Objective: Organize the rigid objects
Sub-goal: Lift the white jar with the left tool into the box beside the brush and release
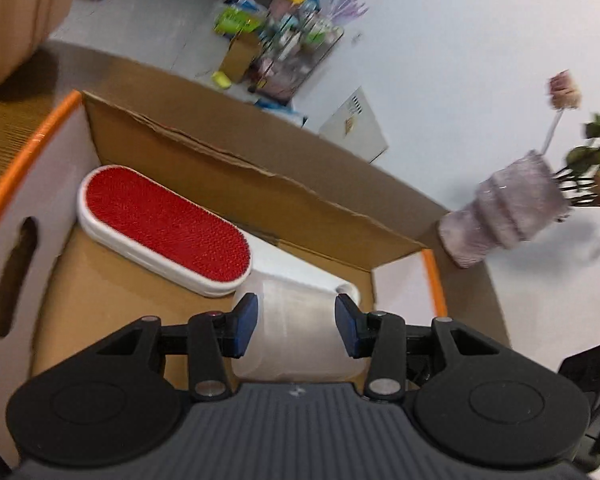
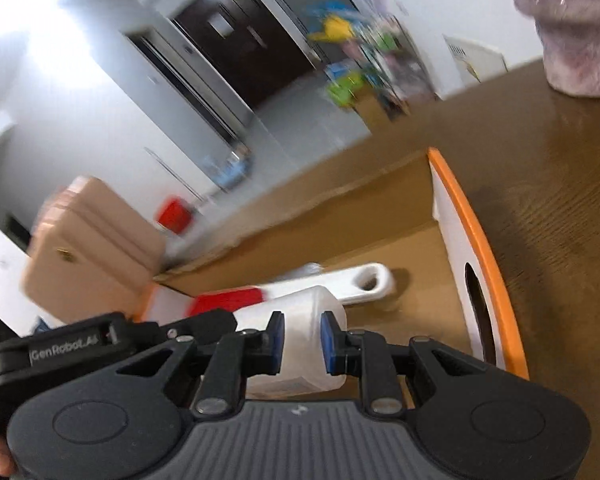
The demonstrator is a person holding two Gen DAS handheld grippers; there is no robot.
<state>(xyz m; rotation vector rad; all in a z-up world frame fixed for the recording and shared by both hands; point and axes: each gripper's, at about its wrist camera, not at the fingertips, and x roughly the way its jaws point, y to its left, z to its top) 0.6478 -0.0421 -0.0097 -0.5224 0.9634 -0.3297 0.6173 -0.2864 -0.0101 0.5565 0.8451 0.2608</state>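
Observation:
A cardboard box (image 1: 228, 168) with white, orange-edged end walls holds a white lint brush with a red pad (image 1: 164, 228). My left gripper (image 1: 296, 328) is shut on a translucent white plastic container (image 1: 296, 340), held low inside the box beside the brush. In the right wrist view my right gripper (image 2: 302, 340) is shut on the same white container (image 2: 300, 320), with the left gripper's black body (image 2: 112, 340) just to its left. The brush's white handle (image 2: 360, 280) and red pad (image 2: 224, 300) lie behind it in the box (image 2: 476, 240).
A ribbed pinkish vase (image 1: 508, 216) with flowers stands on the wooden table (image 2: 560, 200) just past the box's right end. A tan case (image 2: 88, 248) sits beyond the box's left end. A cluttered shelf (image 1: 284, 40) stands in the room behind.

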